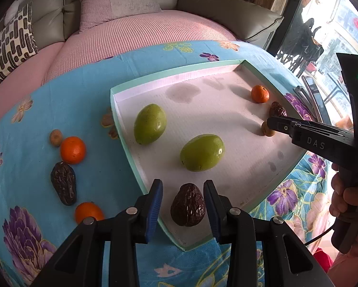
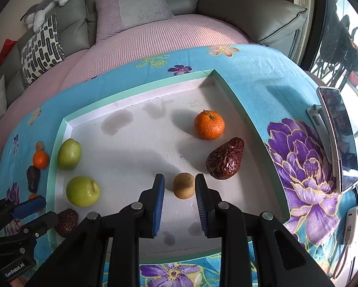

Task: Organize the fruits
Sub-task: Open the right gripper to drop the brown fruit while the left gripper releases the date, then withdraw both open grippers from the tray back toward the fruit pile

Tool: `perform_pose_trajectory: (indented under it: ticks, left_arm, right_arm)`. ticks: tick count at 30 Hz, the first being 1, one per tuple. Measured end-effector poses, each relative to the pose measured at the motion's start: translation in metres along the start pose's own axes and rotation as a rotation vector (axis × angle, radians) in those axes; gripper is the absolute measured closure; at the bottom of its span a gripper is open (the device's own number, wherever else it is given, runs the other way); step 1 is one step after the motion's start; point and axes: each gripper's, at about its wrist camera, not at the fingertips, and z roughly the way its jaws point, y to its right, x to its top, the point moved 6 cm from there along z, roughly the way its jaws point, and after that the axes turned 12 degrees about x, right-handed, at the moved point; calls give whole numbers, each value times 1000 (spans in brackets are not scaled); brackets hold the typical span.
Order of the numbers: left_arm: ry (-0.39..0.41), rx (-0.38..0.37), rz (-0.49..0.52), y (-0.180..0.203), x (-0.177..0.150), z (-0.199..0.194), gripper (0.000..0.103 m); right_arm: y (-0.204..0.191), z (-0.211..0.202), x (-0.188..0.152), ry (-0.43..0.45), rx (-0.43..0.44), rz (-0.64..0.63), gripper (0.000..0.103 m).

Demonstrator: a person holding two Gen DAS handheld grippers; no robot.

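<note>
Sofa (image 2: 238,7) at back, pink cover, cushions; top cut off by the lens. Counter (image 1: 83,91) under blue floral cloth, edges warped and running out of frame. Shallow tray (image 2: 140,88) with mint rim sits on it, stained white floor; near rim hidden behind the right claw's body.

Phone (image 2: 339,138) propped at the counter's right edge, screen dark, unreadable.

In tray: two green fruits (image 1: 149,124) (image 1: 202,152) at left side, apart from each other. Orange (image 2: 209,124) and wrinkled dark date (image 2: 225,159) at right, close together. Second date (image 1: 188,207) at the near-left corner, half hidden in the right wrist view. Small tan fruit (image 2: 183,185), kind hard to tell.

Left claw (image 1: 182,205) spread, date between the pads, no contact seen. Right claw (image 2: 180,201) spread, tan fruit between the pads, gaps either side. A hand (image 1: 346,198) grips its handle, mostly cut off.

Outside the tray, left on the cloth: two oranges (image 1: 73,150) (image 1: 89,211), nearer one partly covered by the claw; another date (image 1: 64,183); tiny tan fruit (image 1: 55,137).
</note>
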Motion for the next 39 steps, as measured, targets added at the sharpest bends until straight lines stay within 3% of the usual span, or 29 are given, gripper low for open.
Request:
perform_pose_trajectory:
  ticks: [11,20,30,32,36,37,38,39]
  left_arm:
    - [45,108,-138,-48,9,-7,64]
    - [18,176,-310,-94,3,5,64]
    - [-9,228,-347,-106,0,17,64]
    - [-15,237,-341,-104,-1,19,64]
    - [-34,248,-330,-101,-2,26,64]
    - [-39,248,-330,-101,-2,27,64]
    - [-42,248,-330,-100,-3,28,62]
    - [-43,249,-330,-99,-2,29,53]
  right_arm:
    - [-2,-2,0,7,25,0,76]
    - [6,-2,-1,9,6,15,76]
    - [6,7,-3,-17,6,11,75]
    - [6,7,-3,-16,7,12,66]
    - [6,8,-2,-19,11,15,58]
    - [6,8,-2,-19,13,18,48]
    - [7,8,-2,-17,12,20,39]
    - [7,8,-1,-14,9,19,37]
